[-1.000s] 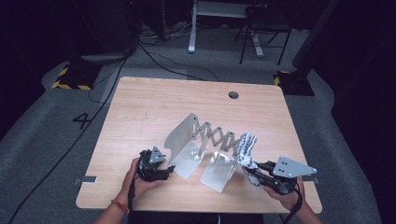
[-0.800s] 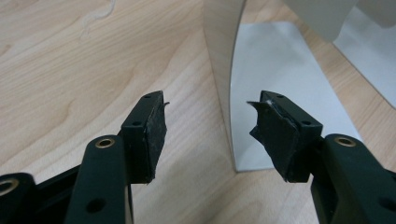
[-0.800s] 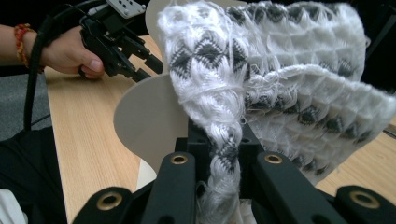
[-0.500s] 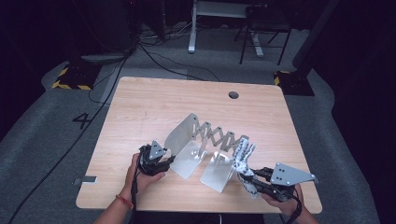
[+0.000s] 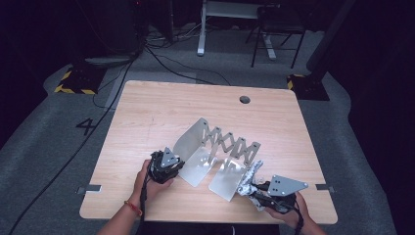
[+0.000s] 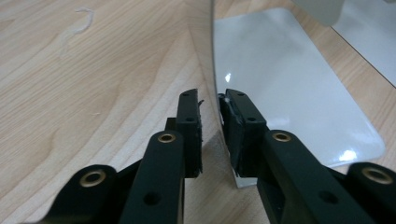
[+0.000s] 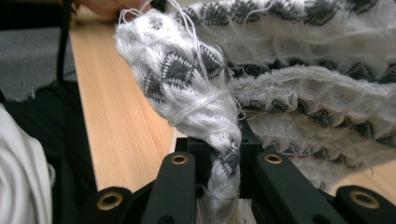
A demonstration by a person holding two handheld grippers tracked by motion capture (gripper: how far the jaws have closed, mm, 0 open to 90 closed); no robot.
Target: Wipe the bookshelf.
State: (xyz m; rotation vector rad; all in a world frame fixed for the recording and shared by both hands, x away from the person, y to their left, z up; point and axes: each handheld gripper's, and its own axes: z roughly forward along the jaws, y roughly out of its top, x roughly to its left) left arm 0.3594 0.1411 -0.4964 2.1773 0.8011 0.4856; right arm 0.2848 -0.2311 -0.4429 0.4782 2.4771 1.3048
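Right gripper [image 5: 258,189] at counter's [image 5: 161,112] near right edge, jaws pinched on a bunched white-and-grey patterned cloth [image 5: 250,176]. Left gripper [image 5: 169,165] jaws have just been closing on the near upright plate edge of the metal expanding rack [image 5: 220,152]. Rack's long axis runs diagonally, near-left to far-right. No readable writing on it.

A metal expanding rack [image 5: 220,152], with two flat end plates joined by a zigzag scissor lattice, is stood upright on the table's near half, its left plate's edge [image 6: 212,70] set between black jaws. A white knitted cloth with grey zigzag pattern [image 7: 261,74] is bunched and pinched beside the rack's right plate [image 5: 250,178].
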